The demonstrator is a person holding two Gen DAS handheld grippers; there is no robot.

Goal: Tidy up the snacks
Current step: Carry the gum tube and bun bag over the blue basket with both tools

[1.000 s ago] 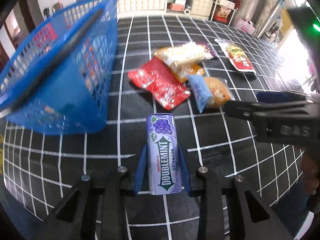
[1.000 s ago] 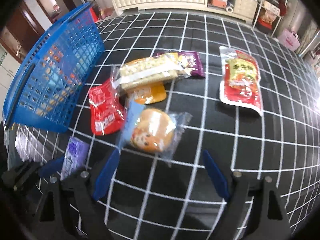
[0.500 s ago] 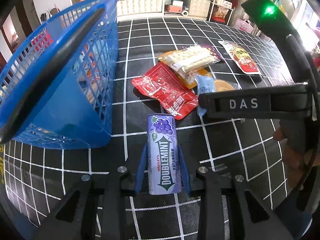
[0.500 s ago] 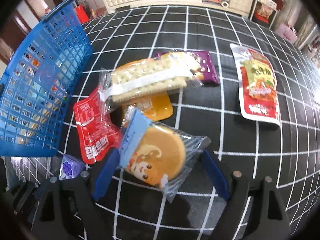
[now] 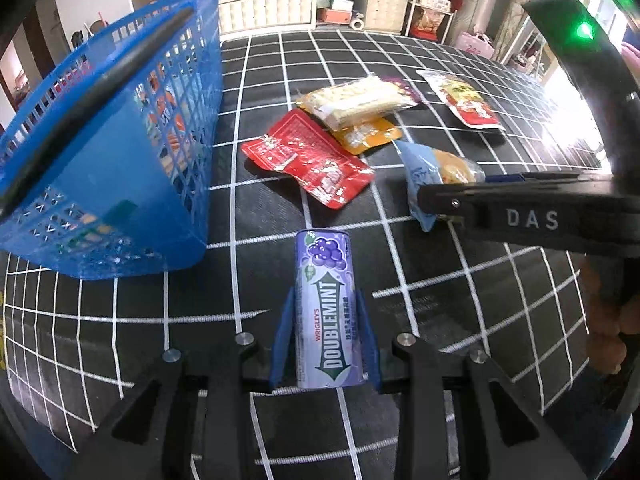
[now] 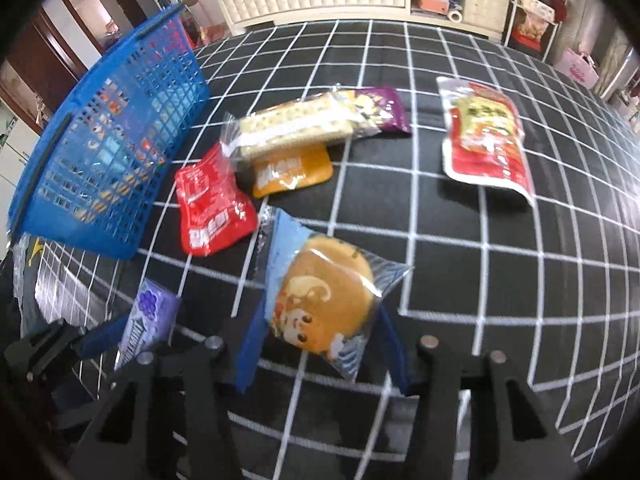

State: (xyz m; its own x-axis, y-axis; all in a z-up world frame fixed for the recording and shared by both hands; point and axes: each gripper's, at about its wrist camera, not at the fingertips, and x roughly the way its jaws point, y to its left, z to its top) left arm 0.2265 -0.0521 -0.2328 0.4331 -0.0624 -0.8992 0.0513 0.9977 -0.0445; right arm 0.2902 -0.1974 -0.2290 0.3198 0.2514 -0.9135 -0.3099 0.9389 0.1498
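Note:
A purple Doublemint gum bottle [image 5: 326, 312] stands upright between the blue pads of my left gripper [image 5: 325, 296], which is shut on it above the checked cloth. In the right wrist view that bottle [image 6: 148, 320] shows at lower left. My right gripper [image 6: 322, 316] has its jaws closing around a round cake in a clear and blue wrapper [image 6: 324, 300], and both pads touch the wrapper's sides. The same cake pack [image 5: 436, 168] sits partly behind the right gripper's black finger [image 5: 520, 216] in the left wrist view.
A blue mesh basket [image 5: 120, 140] holding several snacks stands at the left. On the black checked cloth [image 6: 480, 280] lie a red pouch [image 6: 212, 204], a cracker pack [image 6: 296, 128] over an orange pouch [image 6: 292, 172], a purple pack [image 6: 380, 108] and a red-yellow pouch [image 6: 484, 140].
My right gripper came down around the cake pack and its jaws narrowed onto it. The left gripper kept still with the gum bottle.

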